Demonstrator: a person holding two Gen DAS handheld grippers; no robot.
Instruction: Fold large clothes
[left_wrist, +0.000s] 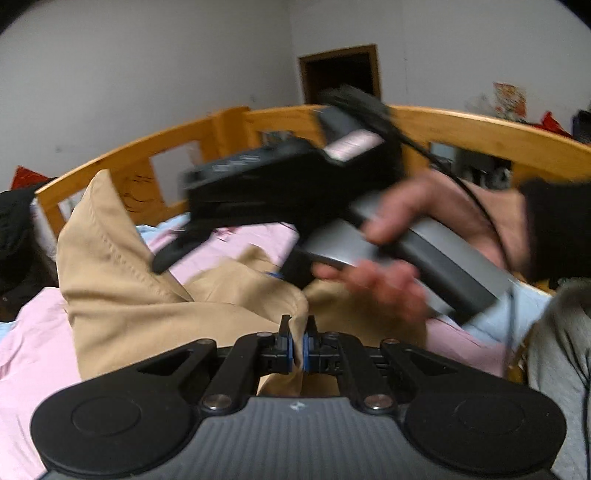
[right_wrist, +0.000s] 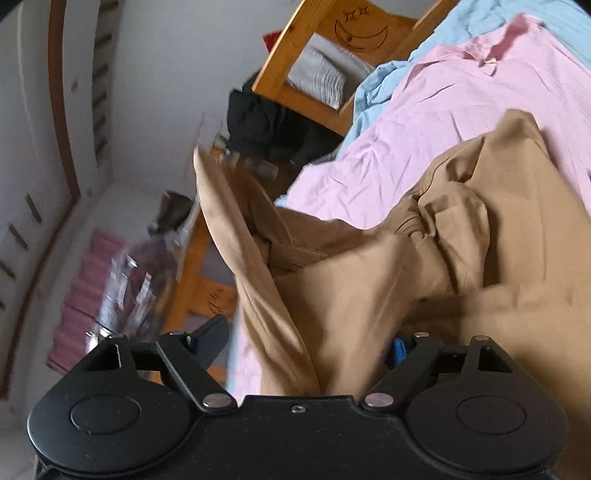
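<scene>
Though crumpled, tan garment (left_wrist: 155, 310) between left fingers (left_wrist: 283, 334)

Left claw (left_wrist: 295, 341) clamped tight on a fold of tan garment (left_wrist: 147, 295), right claw (right_wrist: 306, 343) spread wide with cloth loose between its fingers, bare hand (left_wrist: 417, 240) gripping its grey handle, dark sleeve (left_wrist: 557, 229) at the wrist

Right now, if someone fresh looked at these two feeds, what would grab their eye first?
The tan garment, heaped over the pink sheet on the wooden-framed bed, fills the middle of both views. In the left wrist view, the left gripper is shut on a fold of it at bottom centre. Just above, the person's hand holds the right gripper, whose fingers stand open with tan cloth between them.
</scene>
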